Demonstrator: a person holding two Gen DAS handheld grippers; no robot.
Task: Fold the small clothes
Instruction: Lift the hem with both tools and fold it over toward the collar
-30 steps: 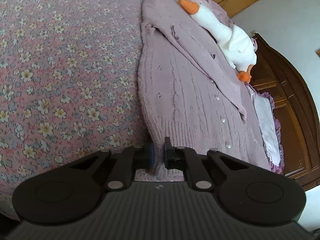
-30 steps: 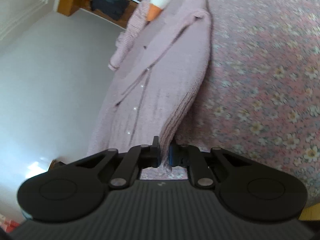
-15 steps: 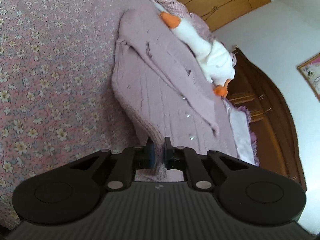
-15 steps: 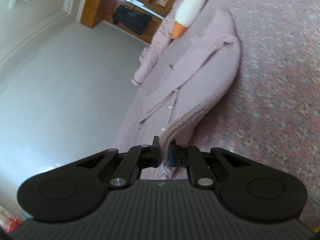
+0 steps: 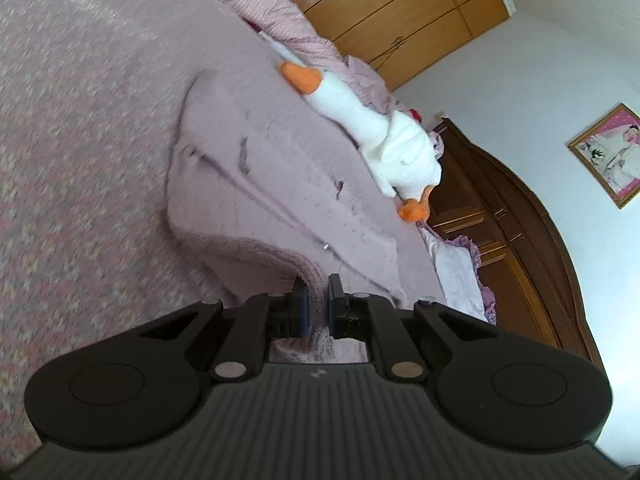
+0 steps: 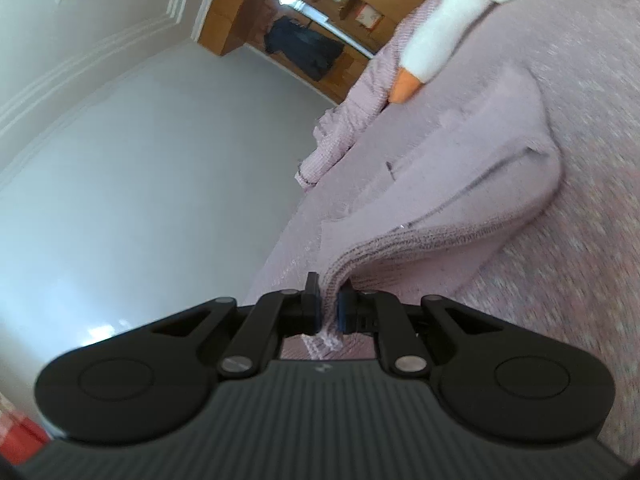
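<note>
The lilac knitted cardigan (image 5: 280, 184) lies on the floral bedspread (image 5: 80, 140), its ribbed hem lifted at two corners. The left gripper (image 5: 317, 300) is clamped on one corner, the right gripper (image 6: 329, 304) on the other. Beyond the cardigan lies a white plush goose (image 5: 376, 136), touching its far edge.

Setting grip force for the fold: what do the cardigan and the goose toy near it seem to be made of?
Cardigan: soft lilac knit, probably wool or acrylic; ribbed hem and fuzzy surface show, and it drapes limply from both grippers.
Goose toy: white plush, seemingly synthetic pile, with matte orange fabric beak and feet.
</note>
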